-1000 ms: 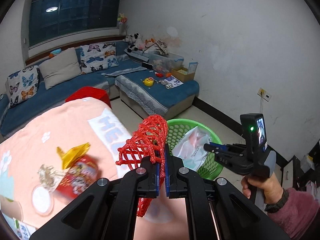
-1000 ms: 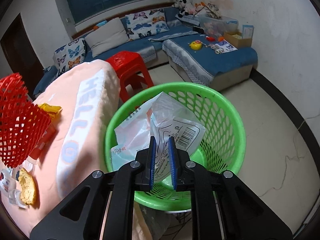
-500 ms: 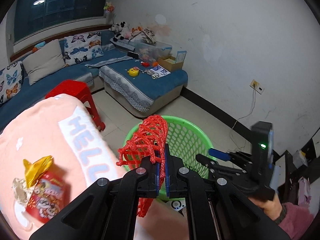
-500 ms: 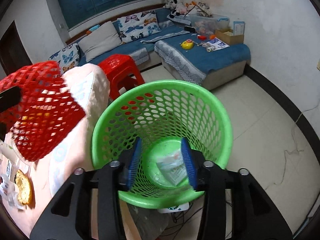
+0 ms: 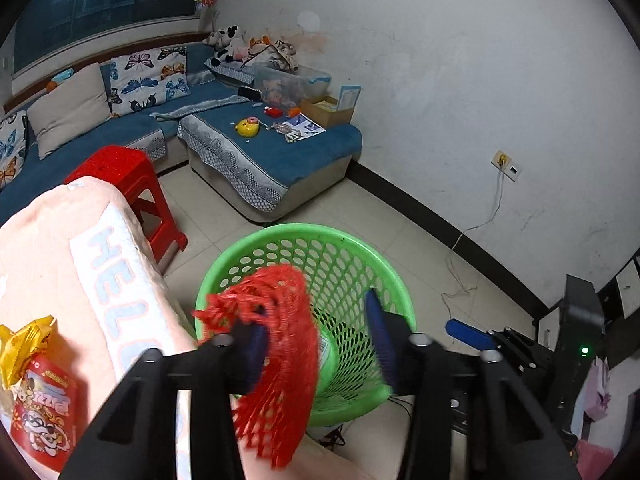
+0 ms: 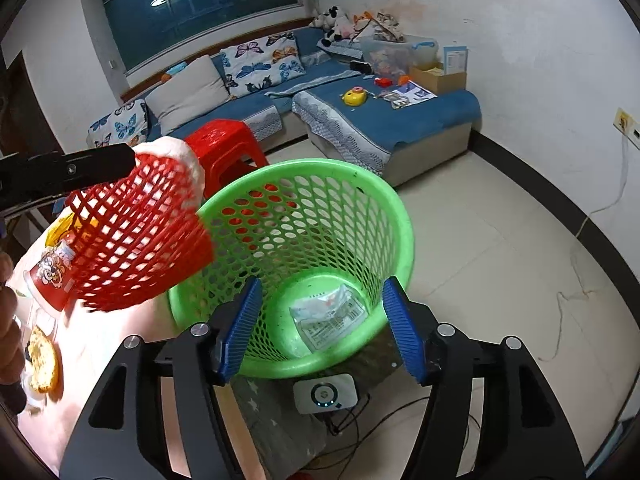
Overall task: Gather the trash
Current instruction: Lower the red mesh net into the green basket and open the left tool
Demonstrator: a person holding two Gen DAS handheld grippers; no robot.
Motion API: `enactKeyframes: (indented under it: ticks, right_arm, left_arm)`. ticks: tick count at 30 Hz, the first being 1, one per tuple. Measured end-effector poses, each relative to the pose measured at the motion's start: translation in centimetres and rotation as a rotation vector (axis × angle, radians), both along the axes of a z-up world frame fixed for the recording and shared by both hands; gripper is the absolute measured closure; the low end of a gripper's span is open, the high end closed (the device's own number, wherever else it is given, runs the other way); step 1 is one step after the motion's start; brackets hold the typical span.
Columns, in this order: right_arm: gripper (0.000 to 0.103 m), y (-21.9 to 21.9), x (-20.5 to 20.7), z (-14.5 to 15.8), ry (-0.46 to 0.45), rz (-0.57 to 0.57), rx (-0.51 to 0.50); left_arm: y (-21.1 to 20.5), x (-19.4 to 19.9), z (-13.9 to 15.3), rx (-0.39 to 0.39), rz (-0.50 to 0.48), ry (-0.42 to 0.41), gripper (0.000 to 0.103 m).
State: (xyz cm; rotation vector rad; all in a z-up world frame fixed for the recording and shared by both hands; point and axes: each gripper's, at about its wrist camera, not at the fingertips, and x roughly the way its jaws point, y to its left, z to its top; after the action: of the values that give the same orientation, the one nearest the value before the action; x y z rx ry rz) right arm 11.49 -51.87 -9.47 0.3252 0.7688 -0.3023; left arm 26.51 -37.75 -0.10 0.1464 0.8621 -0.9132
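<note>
Basket (image 6: 400, 216), one wrapper (image 6: 330, 316), one red net (image 5: 280, 360)

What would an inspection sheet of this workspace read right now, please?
Surface: peach HELLO blanket with litter on it.
Job's things: red mesh net, blurred, at the green basket rim; white wrapper on the basket floor; red snack packet on the blanket.
Clutter: bitten bread near the packet.
Grippers: left gripper jaws have just been opening, net loose against one finger; right gripper jaws have just been opening, nothing between them.
Cables: white cable from a wall socket; black cables by the basket's base.
Surroundings: blue sofa, red stool.
</note>
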Motion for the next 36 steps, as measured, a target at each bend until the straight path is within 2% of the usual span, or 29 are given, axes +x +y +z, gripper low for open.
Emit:
enactKeyframes:
  ticks: [1,6,13,16,20,21,25,26,28,30,33,36]
  right_arm:
    - [0.039,0.1,-0.2,0.0,-0.002,0.0,0.004]
    - [0.039,1.0,-0.3,0.6,-0.005,0.015,-0.024]
    - [0.036,2.3,-0.6,1.5,-0.031,0.027,-0.044]
    - [0.036,2.1,-1.0,1.5,-0.034,0.014,-0.037]
    - [0.036,1.6,-1.6,1.4,-0.034,0.0,-0.036]
    - [0.036,1.5,-1.7,1.5,-0.035,-0.002,-0.035]
    - [0.036,0.8,-1.9,1.2,-0.035,-0.019,-0.023]
    - [0.036,0.6,-1.9,1.0,-0.033,-0.022,-0.027]
    - [0.036,0.3,-1.8,0.8,-0.029,-0.023,-0.017]
    - [0.036,0.2,-1.9,0.7,-0.031,-0.023,-0.014]
    - [0.036,0.2,-1.9,0.5,-0.037,-0.024,-0.008]
    - [0.036,0.2,-1.8,0.5,-0.04,-0.026,-0.002]
  left_arm:
    - [0.1,-0.1,-0.1,-0.003,0.002,0.006,0.041]
    - [1.6,-0.8,0.5,-0.045,-0.004,0.02,0.037]
    - [2.4,-2.1,1.7,-0.071,-0.03,-0.006,0.033]
    - [2.4,-1.6,1.3,-0.083,-0.032,0.019,0.032]
    - [1.7,-0.1,0.3,-0.088,-0.029,0.112,0.031]
    - [1.6,0.0,0.2,-0.087,-0.025,0.113,0.031]
    - [0.6,0.6,-0.7,-0.047,-0.031,0.111,0.03]
    - [0.3,0.8,-1.0,-0.044,-0.042,0.137,0.025]
    - [-0.2,1.0,-1.5,-0.007,-0.041,0.136,0.016]
    - [-0.4,1.2,-1.9,0.036,-0.021,0.112,0.016]
    - [-0.3,1.9,-3.0,0.079,-0.013,0.175,0.015]
    - [0.2,2.3,-3.7,0.094,-0.002,0.192,0.015]
